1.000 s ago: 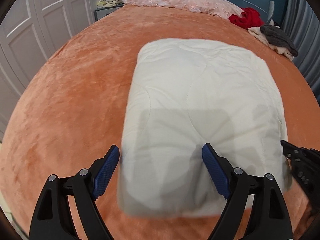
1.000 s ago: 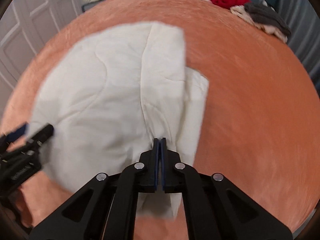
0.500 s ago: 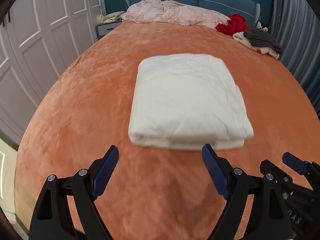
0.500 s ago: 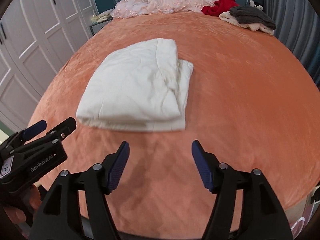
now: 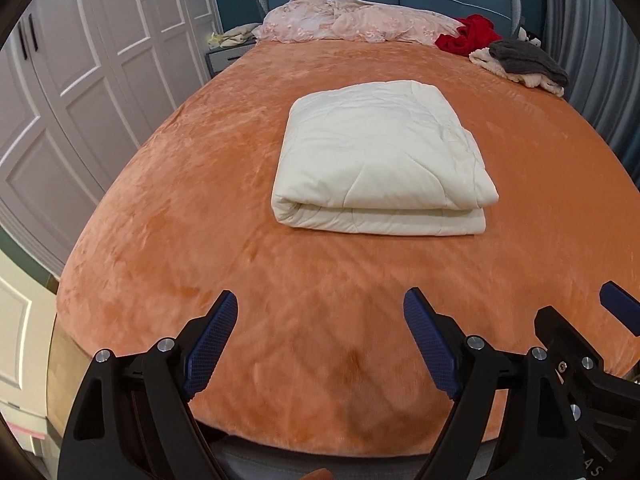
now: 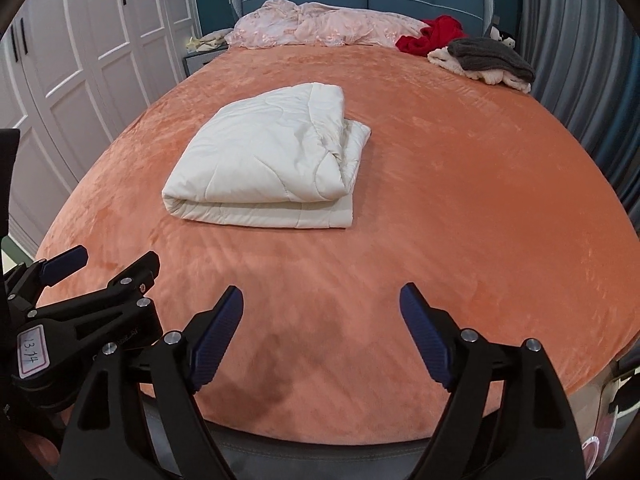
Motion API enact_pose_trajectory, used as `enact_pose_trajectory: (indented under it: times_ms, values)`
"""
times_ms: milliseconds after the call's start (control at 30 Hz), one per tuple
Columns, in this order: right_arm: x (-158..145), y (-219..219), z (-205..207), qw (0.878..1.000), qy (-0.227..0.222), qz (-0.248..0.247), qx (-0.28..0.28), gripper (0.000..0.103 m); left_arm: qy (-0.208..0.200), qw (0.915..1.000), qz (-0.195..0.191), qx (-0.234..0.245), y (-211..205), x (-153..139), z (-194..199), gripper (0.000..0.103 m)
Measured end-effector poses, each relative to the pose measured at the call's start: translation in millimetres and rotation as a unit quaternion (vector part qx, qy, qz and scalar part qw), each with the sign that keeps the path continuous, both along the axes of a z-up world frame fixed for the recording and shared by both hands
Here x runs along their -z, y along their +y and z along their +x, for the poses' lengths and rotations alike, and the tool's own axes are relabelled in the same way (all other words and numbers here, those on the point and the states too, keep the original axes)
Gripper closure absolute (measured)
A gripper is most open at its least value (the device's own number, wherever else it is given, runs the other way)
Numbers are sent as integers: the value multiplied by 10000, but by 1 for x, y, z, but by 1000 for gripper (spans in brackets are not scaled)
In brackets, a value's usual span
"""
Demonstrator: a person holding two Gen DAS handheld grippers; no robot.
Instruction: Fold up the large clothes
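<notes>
Two claws over near edge of bed (image 5: 200, 184), both well apart from quilt. Left claw (image 5: 320, 336) spread wide, nothing between blue pads. Right claw (image 6: 321, 330) jaws opening, nothing between them, orange cover showing through gap. Cream quilt (image 5: 380, 156) folded into thick rectangle, lying flat mid-bed, folded edge toward cameras, right side layers slightly uneven. Pink bedding (image 5: 352, 20) bunched at headboard; red garment (image 5: 468, 36) and grey garment (image 5: 524, 60) at far right corner.
</notes>
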State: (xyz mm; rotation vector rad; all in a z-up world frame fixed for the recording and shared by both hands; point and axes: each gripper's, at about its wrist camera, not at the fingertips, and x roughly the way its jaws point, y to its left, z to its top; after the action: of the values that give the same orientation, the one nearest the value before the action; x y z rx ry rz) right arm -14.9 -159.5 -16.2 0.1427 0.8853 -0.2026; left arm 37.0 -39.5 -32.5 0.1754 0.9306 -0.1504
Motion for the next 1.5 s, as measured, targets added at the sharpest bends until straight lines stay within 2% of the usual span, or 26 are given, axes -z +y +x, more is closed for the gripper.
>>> enact_pose_trajectory:
  times_ms: [300,967,1500]
  values:
    - [5,4,-20,9999,35,-75,71,25,-38,9996,261,79,-2,3,-17,21]
    - [10,14,-28,9996,147,-223,14,25,94,9997,173,-133,11,13,-27,21]
    - [11,14,-27,9996,189,-222,45,25,11,9997,210,-148,11,13,-27,23]
